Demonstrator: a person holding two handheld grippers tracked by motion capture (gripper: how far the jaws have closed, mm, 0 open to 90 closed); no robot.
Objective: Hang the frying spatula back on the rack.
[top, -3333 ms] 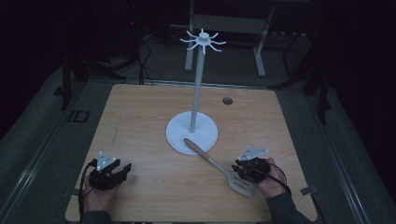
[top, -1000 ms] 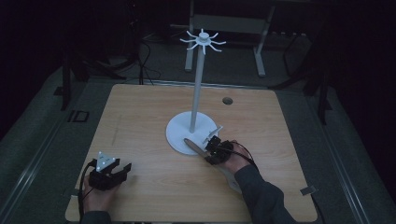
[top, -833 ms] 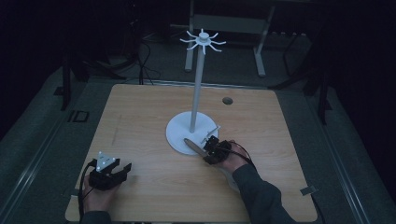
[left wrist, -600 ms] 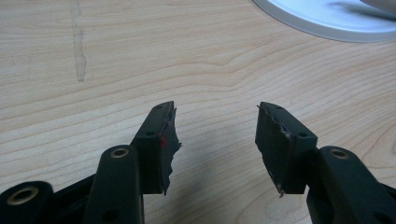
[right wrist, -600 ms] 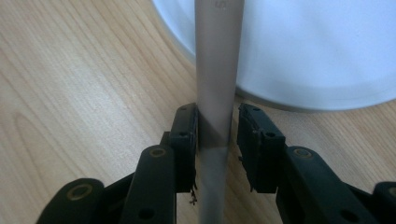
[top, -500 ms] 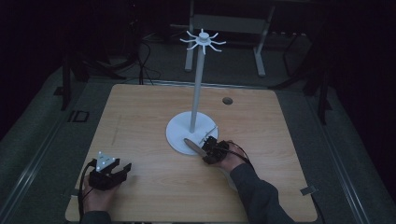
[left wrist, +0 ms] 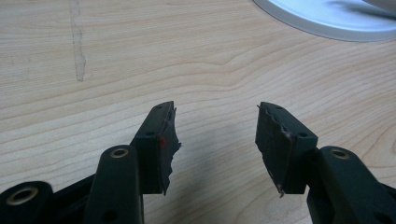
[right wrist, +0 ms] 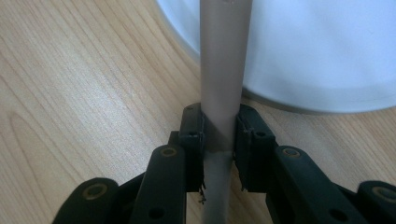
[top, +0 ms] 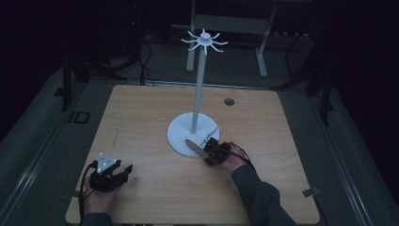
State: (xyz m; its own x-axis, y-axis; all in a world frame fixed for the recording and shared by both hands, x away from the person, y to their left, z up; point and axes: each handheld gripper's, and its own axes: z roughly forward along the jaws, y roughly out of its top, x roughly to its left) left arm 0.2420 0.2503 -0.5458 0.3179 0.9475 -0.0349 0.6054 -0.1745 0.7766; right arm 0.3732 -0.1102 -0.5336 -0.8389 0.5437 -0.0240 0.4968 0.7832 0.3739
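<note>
Claw (right wrist: 219, 140), right, jaws just closing, clamps spatula handle (right wrist: 224, 65).

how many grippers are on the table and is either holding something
2. The left gripper sits near the table's front left corner, jaws open and empty. The right gripper is shut on the spatula handle beside the white stand base.
</note>
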